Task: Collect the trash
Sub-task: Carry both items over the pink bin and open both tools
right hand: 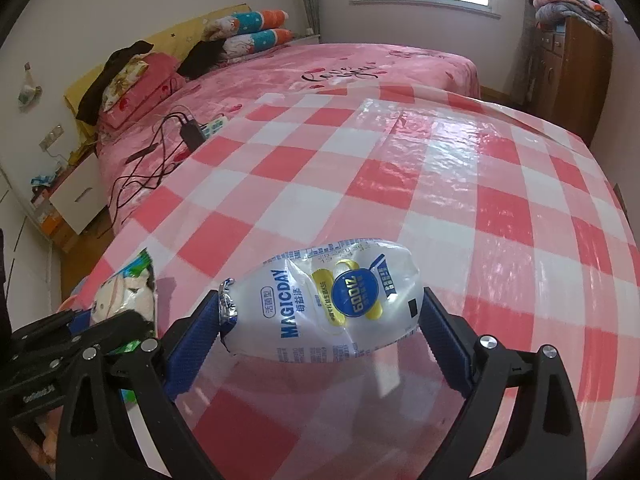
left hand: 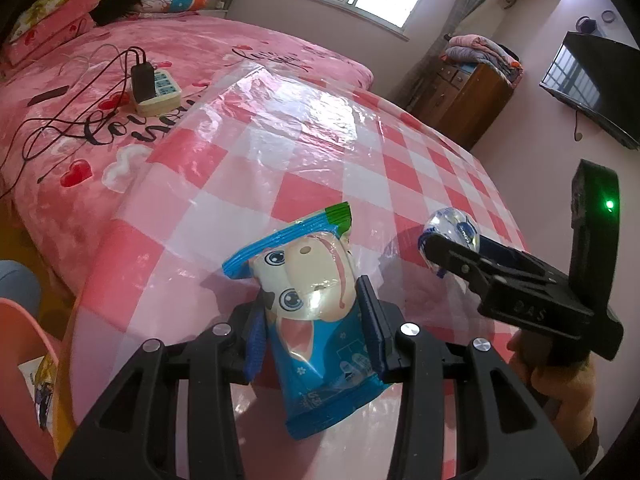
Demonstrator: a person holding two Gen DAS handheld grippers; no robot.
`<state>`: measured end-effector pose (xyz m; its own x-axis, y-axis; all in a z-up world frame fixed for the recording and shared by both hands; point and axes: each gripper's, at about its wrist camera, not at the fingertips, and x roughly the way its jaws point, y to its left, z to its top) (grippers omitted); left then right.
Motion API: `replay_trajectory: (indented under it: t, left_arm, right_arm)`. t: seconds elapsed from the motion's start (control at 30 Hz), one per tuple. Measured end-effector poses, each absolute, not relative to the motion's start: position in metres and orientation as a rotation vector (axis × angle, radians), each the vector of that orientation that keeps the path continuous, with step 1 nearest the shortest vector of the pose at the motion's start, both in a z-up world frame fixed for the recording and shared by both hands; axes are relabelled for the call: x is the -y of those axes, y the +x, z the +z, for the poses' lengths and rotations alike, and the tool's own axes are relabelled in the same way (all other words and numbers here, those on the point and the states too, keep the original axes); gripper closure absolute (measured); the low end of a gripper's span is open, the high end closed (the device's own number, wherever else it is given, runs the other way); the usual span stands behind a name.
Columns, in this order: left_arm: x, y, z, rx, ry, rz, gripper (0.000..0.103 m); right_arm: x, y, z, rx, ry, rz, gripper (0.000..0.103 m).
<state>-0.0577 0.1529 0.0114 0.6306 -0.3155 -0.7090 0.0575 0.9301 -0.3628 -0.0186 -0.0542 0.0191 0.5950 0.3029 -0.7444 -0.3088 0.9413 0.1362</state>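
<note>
My left gripper point(left hand: 314, 316) is shut on a blue snack wrapper point(left hand: 308, 280) printed with a cartoon cow, held above the pink-and-white checked table point(left hand: 280, 152). In the right wrist view the left gripper point(right hand: 116, 320) shows at the lower left, with the cow wrapper point(right hand: 128, 292) in it. My right gripper point(right hand: 320, 316) is shut on a clear MAGICDAY drink bottle point(right hand: 332, 304) with a torn foil lid, lying crosswise between the blue pads point(right hand: 192, 344). The left wrist view shows the right gripper point(left hand: 448, 248) to the right, level with the left one, the bottle point(left hand: 452, 228) at its tip.
A bed with a pink blanket point(right hand: 320, 64) lies beyond the table, with a power strip point(left hand: 156, 92) and black cables on it. A wooden cabinet point(right hand: 568, 68) stands at the back right. A wall television point(left hand: 596, 84) hangs on the right. A pink chair point(left hand: 16, 344) sits lower left.
</note>
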Motion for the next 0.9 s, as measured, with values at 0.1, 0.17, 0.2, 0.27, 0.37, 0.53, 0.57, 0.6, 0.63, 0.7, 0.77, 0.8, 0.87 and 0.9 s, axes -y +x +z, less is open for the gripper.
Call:
replay_trajectory:
  t: [0.1, 0.17, 0.2, 0.27, 0.37, 0.53, 0.57, 0.6, 0.63, 0.7, 0.77, 0.8, 0.87, 0.9]
  left_arm:
    - [-0.156, -0.064, 0.013, -0.864, -0.318, -0.214, 0.061]
    - [-0.158, -0.069, 0.014, -0.862, -0.315, -0.210, 0.061]
    - [-0.160, -0.071, 0.014, -0.863, -0.314, -0.207, 0.061]
    - [-0.163, -0.076, 0.015, -0.864, -0.310, -0.201, 0.061]
    - [-0.168, -0.082, 0.015, -0.864, -0.305, -0.192, 0.061]
    - [-0.177, -0.092, 0.018, -0.859, -0.306, -0.178, 0.061]
    - [-0.180, -0.093, 0.018, -0.857, -0.307, -0.176, 0.061]
    - [-0.182, -0.096, 0.019, -0.855, -0.306, -0.172, 0.061]
    - [-0.183, -0.097, 0.020, -0.853, -0.306, -0.170, 0.061]
    - [-0.187, -0.100, 0.021, -0.851, -0.307, -0.163, 0.061]
    - [-0.192, -0.103, 0.022, -0.847, -0.310, -0.155, 0.061]
    - [-0.195, -0.105, 0.022, -0.845, -0.311, -0.150, 0.061]
    - [-0.201, -0.108, 0.023, -0.842, -0.312, -0.140, 0.061]
    - [-0.205, -0.110, 0.023, -0.841, -0.313, -0.133, 0.061]
  right_arm:
    - [0.050, -0.031, 0.023, -0.855, -0.005, 0.363, 0.009]
    - [0.046, -0.038, 0.025, -0.850, -0.006, 0.370, 0.009]
    - [0.045, -0.041, 0.026, -0.847, -0.006, 0.372, 0.009]
    - [0.042, -0.048, 0.029, -0.842, -0.006, 0.377, 0.009]
    - [0.037, -0.057, 0.031, -0.837, -0.008, 0.386, 0.009]
    - [0.028, -0.068, 0.033, -0.832, -0.022, 0.397, 0.009]
    - [0.026, -0.070, 0.034, -0.832, -0.024, 0.399, 0.009]
    - [0.022, -0.074, 0.034, -0.830, -0.028, 0.404, 0.009]
    - [0.019, -0.076, 0.035, -0.830, -0.031, 0.407, 0.009]
    - [0.014, -0.080, 0.036, -0.829, -0.039, 0.417, 0.009]
    - [0.009, -0.083, 0.036, -0.828, -0.045, 0.426, 0.009]
    - [0.006, -0.084, 0.037, -0.827, -0.049, 0.431, 0.009]
    - [-0.001, -0.088, 0.038, -0.827, -0.057, 0.442, 0.009]
    - [-0.006, -0.090, 0.038, -0.827, -0.064, 0.449, 0.009]
